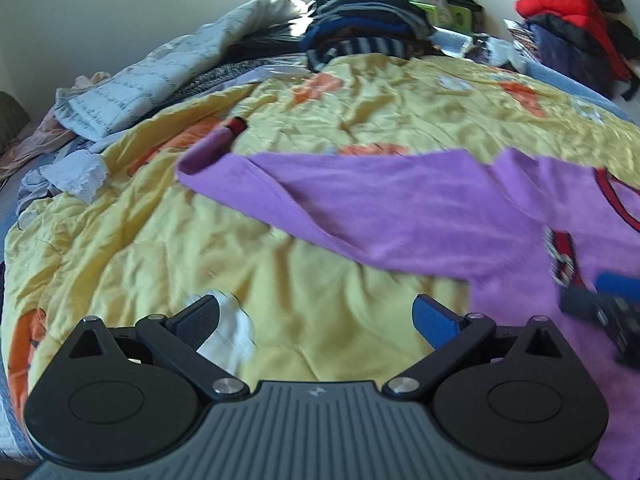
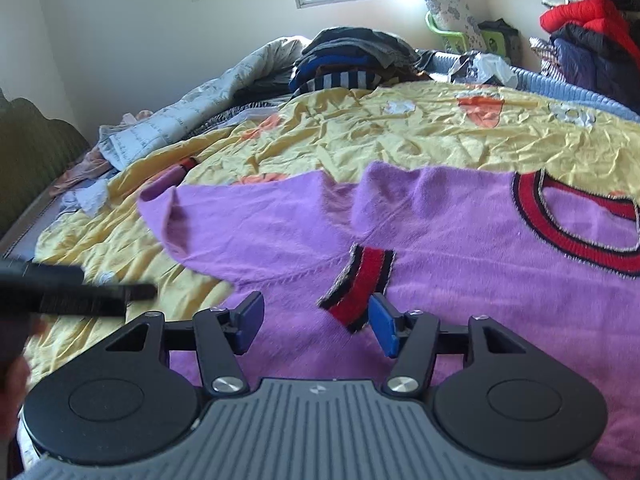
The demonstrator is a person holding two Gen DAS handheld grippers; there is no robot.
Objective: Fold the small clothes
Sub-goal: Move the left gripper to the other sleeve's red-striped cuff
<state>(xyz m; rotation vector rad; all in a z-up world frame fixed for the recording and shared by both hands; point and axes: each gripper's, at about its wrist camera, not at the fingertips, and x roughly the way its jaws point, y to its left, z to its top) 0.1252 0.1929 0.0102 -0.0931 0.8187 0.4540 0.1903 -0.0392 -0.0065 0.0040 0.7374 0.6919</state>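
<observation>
Rumpled yellow quilt (image 1: 328, 320) covered the bed, seen from the left wrist, with one purple sweater (image 1: 400, 216) spread across it to the right; the left gripper (image 1: 316, 316) hovered over bare quilt, fingers wide apart and empty. From the right wrist, the right gripper (image 2: 316, 320) sat just above the sweater (image 2: 460, 272), fingers apart, nothing clamped, one red cuff (image 2: 358, 284) between them. It looked soft, light and floppy; best pinched at cuff or hem. One clothes pile (image 2: 352, 56) lay behind.
</observation>
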